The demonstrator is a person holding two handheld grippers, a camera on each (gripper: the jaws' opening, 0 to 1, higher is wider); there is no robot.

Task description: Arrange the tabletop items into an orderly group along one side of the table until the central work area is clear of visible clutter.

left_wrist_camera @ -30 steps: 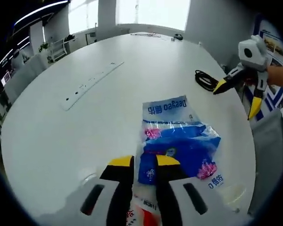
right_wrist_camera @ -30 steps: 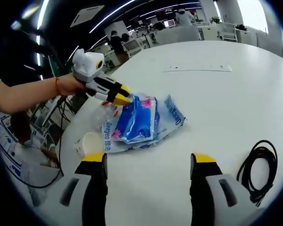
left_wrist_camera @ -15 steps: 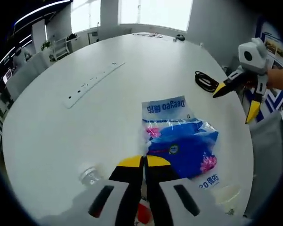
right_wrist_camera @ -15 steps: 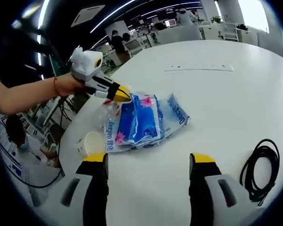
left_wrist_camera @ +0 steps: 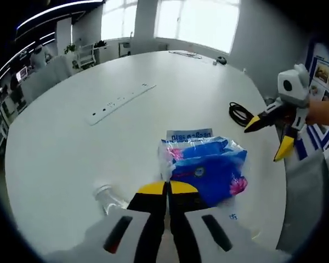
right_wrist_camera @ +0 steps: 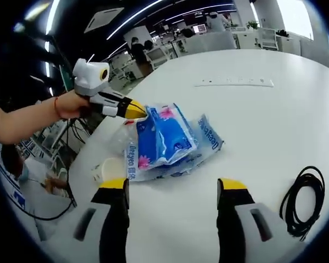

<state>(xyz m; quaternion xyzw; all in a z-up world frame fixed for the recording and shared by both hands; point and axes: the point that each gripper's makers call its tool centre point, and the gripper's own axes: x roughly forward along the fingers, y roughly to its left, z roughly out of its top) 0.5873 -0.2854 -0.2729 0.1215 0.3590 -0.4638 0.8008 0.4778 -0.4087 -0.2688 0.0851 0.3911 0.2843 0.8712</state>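
A clear plastic bag of blue tissue packs (left_wrist_camera: 205, 164) lies on the white round table (left_wrist_camera: 71, 142). My left gripper (left_wrist_camera: 167, 188) is shut on the bag's near edge. In the right gripper view the left gripper (right_wrist_camera: 137, 109), held in a person's hand, lifts that end of the bag (right_wrist_camera: 167, 137) off the table, and the far end still rests on it. My right gripper (right_wrist_camera: 172, 183) stands open above bare table, short of the bag. It comes into the left gripper view as the right gripper (left_wrist_camera: 267, 136), open, beyond the bag.
A coiled black cable (right_wrist_camera: 299, 203) lies to the right of my right gripper, also seen as the cable (left_wrist_camera: 240, 113). A long white power strip (left_wrist_camera: 120, 101) crosses the table's middle. A clear bottle (left_wrist_camera: 107, 197) and a white cup (right_wrist_camera: 107, 170) sit near the bag.
My left gripper shut on the bag's edge and then raised it, so the bag has folded up toward me. The right gripper stays open and has hardly moved.
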